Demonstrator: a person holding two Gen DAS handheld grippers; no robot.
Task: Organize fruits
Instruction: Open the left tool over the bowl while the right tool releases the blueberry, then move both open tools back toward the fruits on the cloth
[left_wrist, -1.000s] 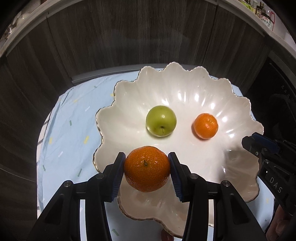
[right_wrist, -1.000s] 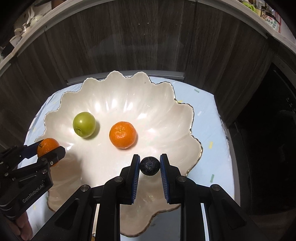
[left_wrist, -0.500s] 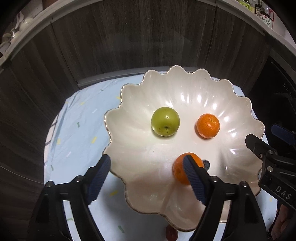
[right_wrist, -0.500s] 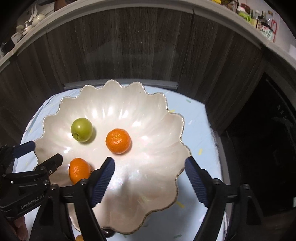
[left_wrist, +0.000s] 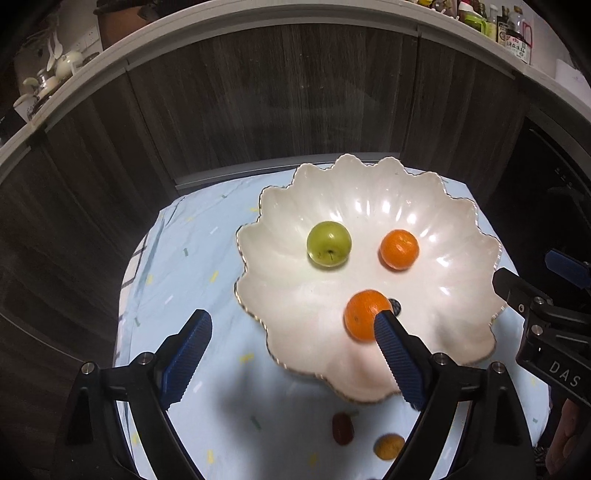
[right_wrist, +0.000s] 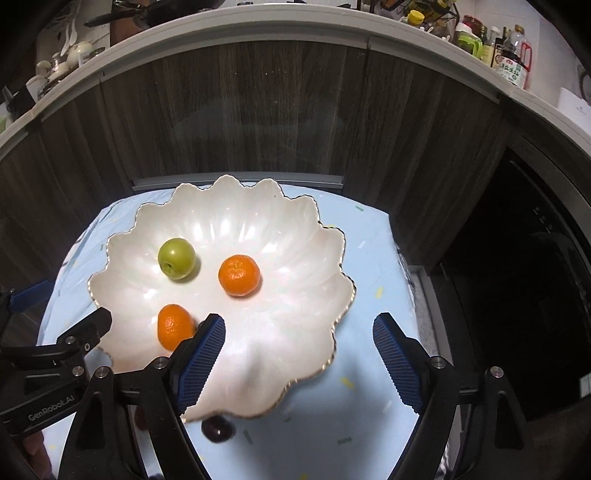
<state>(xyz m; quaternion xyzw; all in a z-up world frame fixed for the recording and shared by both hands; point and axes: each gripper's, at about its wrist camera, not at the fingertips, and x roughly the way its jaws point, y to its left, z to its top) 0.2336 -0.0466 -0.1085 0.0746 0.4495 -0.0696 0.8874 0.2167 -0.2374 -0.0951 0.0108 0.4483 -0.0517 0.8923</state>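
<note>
Two wrist views over a scalloped white bowl (left_wrist: 461, 229) with a gilt rim, standing on a tabletop (left_wrist: 192, 266) covered by a pale blue cloth with small flecks.

Left claw (left_wrist: 291, 354): jaws wide, having just been opening, with nothing between them. Its right blue pad lies in front of the nearer mandarin (left_wrist: 364, 314) in this view; whether it touches the fruit cannot be told. The left pad stands over bare cloth, outside the bowl's rim.

Right claw (right_wrist: 299, 356): jaws likewise wide, just opened, empty. Its left pad overlaps the bowl's near side; its right pad hangs over the cloth beyond the rim.

Contents of the bowl: a green apple (left_wrist: 328, 248) toward the left, a second mandarin (left_wrist: 399, 249) to its right and apart from it, and the nearer mandarin closer to the cameras. A small dark round fruit (left_wrist: 395, 305) sits just beside that nearer mandarin, largely hidden behind it and the pad.

Outside the bowl, on the cloth at its near edge: a dark red fruit (left_wrist: 341, 428) and a small orange fruit (left_wrist: 388, 446), both blurred. The right view shows a dark fruit (right_wrist: 218, 428) in the same area.

Background: dark wood-grain cabinet fronts (left_wrist: 277, 110) beneath a countertop edge carrying bottles (right_wrist: 509, 59).
</note>
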